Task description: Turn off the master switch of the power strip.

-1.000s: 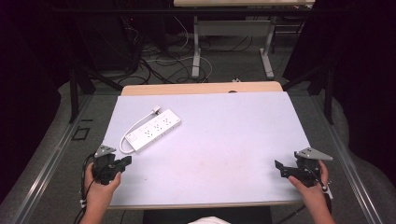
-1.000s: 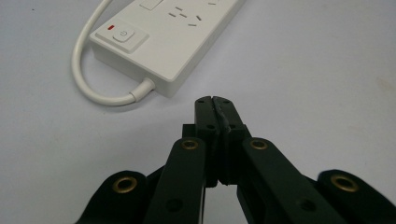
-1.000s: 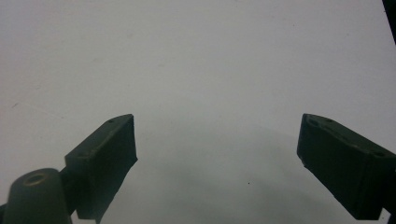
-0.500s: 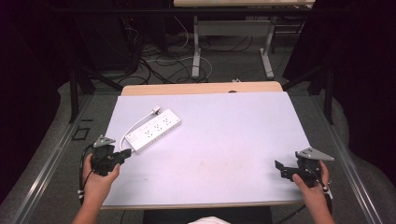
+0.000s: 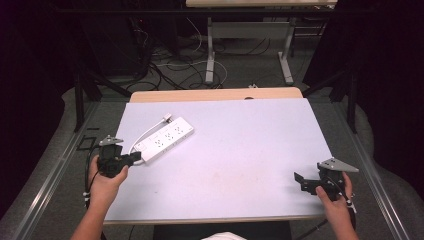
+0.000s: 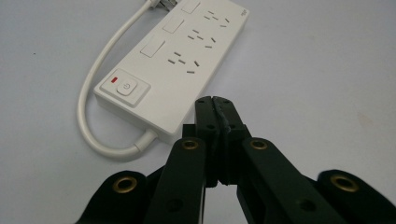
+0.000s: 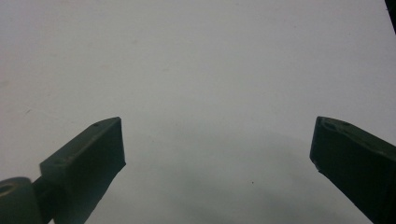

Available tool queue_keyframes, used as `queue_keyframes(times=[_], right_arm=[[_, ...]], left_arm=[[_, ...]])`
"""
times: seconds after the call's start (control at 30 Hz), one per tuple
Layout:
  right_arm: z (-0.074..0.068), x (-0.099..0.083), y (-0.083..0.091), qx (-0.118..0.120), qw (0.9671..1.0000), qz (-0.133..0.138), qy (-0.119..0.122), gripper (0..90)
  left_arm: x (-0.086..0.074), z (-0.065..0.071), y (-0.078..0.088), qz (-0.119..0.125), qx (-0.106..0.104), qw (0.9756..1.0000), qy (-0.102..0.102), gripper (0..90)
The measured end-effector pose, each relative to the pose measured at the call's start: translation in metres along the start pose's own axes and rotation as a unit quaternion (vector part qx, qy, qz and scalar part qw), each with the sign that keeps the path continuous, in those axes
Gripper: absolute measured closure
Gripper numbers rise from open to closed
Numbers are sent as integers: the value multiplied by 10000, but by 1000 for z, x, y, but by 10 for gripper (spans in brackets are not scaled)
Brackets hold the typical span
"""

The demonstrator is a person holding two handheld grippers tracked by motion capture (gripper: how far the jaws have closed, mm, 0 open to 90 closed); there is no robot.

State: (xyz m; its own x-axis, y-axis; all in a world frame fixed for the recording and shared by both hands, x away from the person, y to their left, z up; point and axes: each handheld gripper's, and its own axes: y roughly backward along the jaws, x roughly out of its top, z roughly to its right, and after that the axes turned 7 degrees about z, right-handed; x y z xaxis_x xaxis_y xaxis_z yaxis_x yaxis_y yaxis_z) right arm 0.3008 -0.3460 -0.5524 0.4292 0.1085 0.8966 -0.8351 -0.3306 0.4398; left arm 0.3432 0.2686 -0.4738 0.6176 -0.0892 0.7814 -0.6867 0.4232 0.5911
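A white power strip (image 5: 165,140) lies at an angle on the left part of the pale table (image 5: 240,150), its short cable looping to a plug at its far end. In the left gripper view the strip (image 6: 177,60) shows several sockets and a power button with a red light. My left gripper (image 5: 134,158) is shut with nothing in it, its tips (image 6: 215,103) just short of the strip's near end. My right gripper (image 5: 300,182) hovers low over the bare table at the front right, jaws wide open (image 7: 217,144) and empty.
A wooden strip (image 5: 215,95) borders the table's far edge. Beyond it stand table legs (image 5: 210,55) and tangled cables (image 5: 170,65) on the floor. Dark curtains flank both sides.
My left hand has lifted and moved away from the front edge toward the power strip's near end. The right hand has stayed put.
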Motion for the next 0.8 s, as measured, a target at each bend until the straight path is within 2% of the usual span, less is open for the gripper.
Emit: queue_keyframes(times=[0.03, 0.07, 0.1, 0.2, 0.33, 0.4, 0.43, 0.47, 0.5, 0.67, 0.73, 0.8], right_arm=[[-1, -1, -3, -29, 9998, 177, -33, 25], [0, 1, 1, 14, 10000, -85, 3, 24], [0, -1, -2, -24, 9999, 96, -22, 23], [0, -1, -2, -7, 10000, 91, -15, 17], [0, 0, 0, 52, 10000, -43, 4, 14], [0, 0, 0, 54, 10000, -41, 4, 10], [-1, -1, -2, -6, 10000, 83, -7, 8], [-1, -1, -1, -12, 10000, 90, -20, 3], [0, 0, 1, 47, 10000, -37, 8, 0], [0, 0, 1, 42, 10000, -37, 18, 0], [0, 0, 0, 28, 10000, -25, 17, 0], [0, 1, 1, 20, 10000, -65, -10, 0]], left_arm=[[3, 0, 0, -36, -31, 10000, -6, 900], [4, 0, 0, -2, -5, 10000, -6, 900], [7, -1, 0, -60, -33, 10000, -17, 900], [13, -1, -1, -14, -5, 10000, -40, 900], [22, -1, 0, -69, -18, 9999, -78, 900], [25, -1, -1, -7, 39, 10000, -81, 900], [26, -2, -1, -27, 17, 10000, -94, 900], [28, -2, -2, -15, 30, 10000, -85, 900], [30, -3, -2, -64, 15, 10000, -70, 900], [33, -6, -8, -24, 48, 10000, -41, 900], [35, -9, -9, -128, 58, 9999, -26, 900], [35, -11, -13, -116, 85, 9999, 5, 900]])
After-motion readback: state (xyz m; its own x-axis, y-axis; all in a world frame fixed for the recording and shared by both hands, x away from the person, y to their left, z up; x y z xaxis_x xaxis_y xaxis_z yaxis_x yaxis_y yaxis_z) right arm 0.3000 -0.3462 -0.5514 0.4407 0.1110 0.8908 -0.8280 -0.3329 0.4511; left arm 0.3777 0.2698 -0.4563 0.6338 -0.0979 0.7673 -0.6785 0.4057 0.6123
